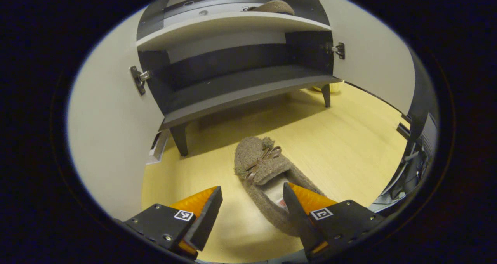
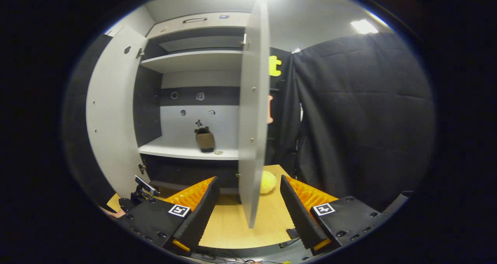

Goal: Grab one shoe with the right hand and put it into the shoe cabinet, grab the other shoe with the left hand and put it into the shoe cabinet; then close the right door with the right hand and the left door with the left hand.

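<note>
Left gripper (image 1: 252,207) wide open, hovering low over second shoe (image 1: 268,178) on floor (image 1: 349,147) before cabinet (image 1: 233,97). Right gripper (image 2: 248,202) open, empty; first shoe (image 2: 205,139) already shelved. Next, probably: straddle shoe, close, lift onto shelf.

Both cabinet doors (image 1: 105,112) stood open, leaving the lower shelf (image 1: 240,89) unobstructed. The right door's (image 2: 252,112) edge stood directly ahead of the open right gripper (image 2: 248,209).
</note>
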The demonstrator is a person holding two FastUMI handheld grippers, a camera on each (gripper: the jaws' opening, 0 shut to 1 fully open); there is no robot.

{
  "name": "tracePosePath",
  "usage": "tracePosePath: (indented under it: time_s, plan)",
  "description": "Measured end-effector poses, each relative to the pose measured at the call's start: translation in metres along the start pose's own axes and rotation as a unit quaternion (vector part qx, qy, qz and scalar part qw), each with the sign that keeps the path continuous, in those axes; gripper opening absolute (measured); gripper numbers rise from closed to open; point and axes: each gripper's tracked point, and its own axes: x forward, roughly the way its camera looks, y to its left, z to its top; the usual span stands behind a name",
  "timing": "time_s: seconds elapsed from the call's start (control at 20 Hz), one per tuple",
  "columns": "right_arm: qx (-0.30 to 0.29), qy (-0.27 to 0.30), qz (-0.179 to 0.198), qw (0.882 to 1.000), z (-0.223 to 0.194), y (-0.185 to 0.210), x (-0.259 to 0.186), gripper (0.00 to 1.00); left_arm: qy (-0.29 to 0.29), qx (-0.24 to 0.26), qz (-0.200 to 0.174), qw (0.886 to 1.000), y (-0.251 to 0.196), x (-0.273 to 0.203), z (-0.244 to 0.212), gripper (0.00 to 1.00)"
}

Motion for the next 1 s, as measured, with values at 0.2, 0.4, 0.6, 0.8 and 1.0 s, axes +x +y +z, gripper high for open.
tracePosePath:
  time_s: [0.2,0.4,0.6,0.8,1.0]
  plan:
    - [0.025,0.000,-0.094,0.995,-0.002,-0.069,-0.008,0.99,0.058,-0.058,0.003,0.997,0.010,0.015,-0.005,0.92]
    - [0.032,0.000,-0.163,0.986,-0.001,-0.131,-0.001,0.99,0.084,-0.145,-0.014,0.986,0.008,0.023,0.005,0.52]
    - [0.058,-0.002,-0.185,0.981,-0.004,-0.165,0.017,0.99,0.102,-0.181,0.001,0.978,0.014,0.023,0.001,0.23]
    - [0.054,0.008,-0.178,0.983,-0.008,-0.182,0.033,0.98,0.117,-0.166,0.022,0.979,0.018,0.024,0.004,0.24]
    - [0.045,-0.004,-0.166,0.985,0.002,-0.190,0.053,0.98,0.133,-0.169,0.042,0.976,0.019,0.038,0.019,0.02]
